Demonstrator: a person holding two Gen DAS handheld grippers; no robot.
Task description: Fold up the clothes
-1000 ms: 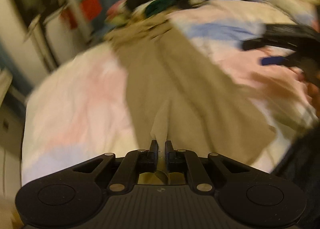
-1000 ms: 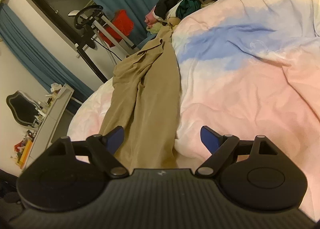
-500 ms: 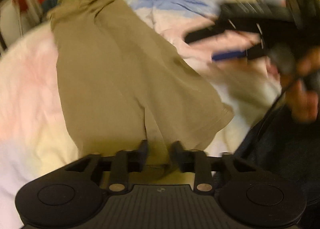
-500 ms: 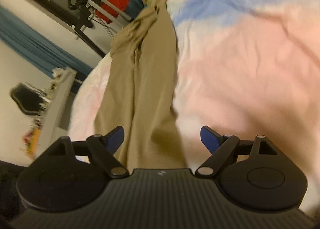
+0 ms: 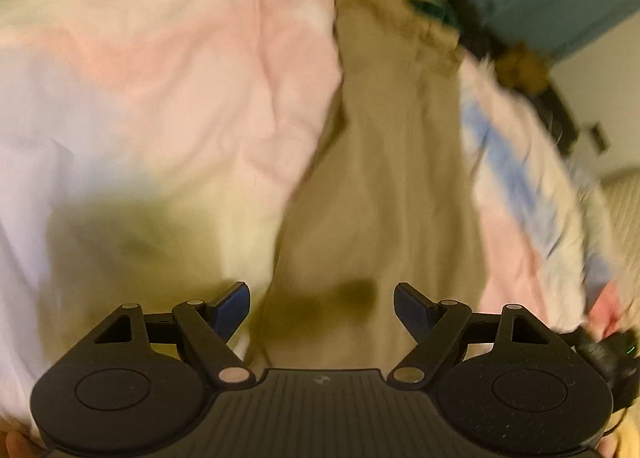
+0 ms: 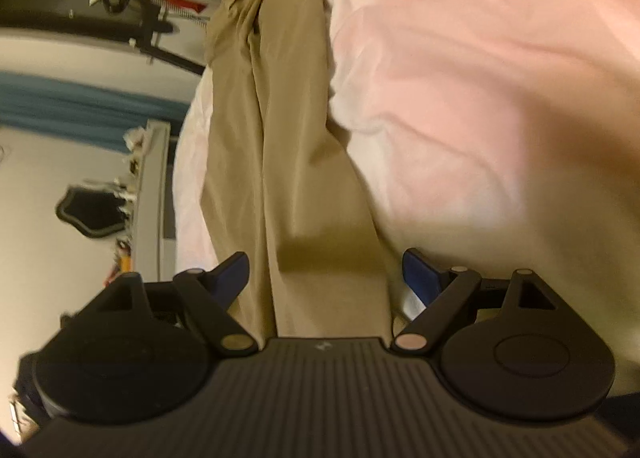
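Note:
A pair of tan trousers (image 5: 400,177) lies stretched lengthwise on the pastel bed cover (image 5: 180,77), legs together, waist at the far end. In the right wrist view the trousers (image 6: 288,161) run from between the fingers up to the bed's far edge. My left gripper (image 5: 322,304) is open and empty, just above the near end of the trouser legs. My right gripper (image 6: 326,272) is open and empty, with the near end of the legs lying between its blue fingertips (image 6: 416,274).
A heap of dark and coloured clothes (image 5: 448,13) lies at the far end of the bed. Left of the bed stand an exercise machine (image 6: 136,9), a white shelf (image 6: 150,193) and teal curtains (image 6: 80,105). The pink and blue bed cover (image 6: 480,77) spreads to the right.
My left gripper has opened and let go of the trouser leg end, then swung left over the trousers. My right gripper has moved down closer to the leg ends, staying open.

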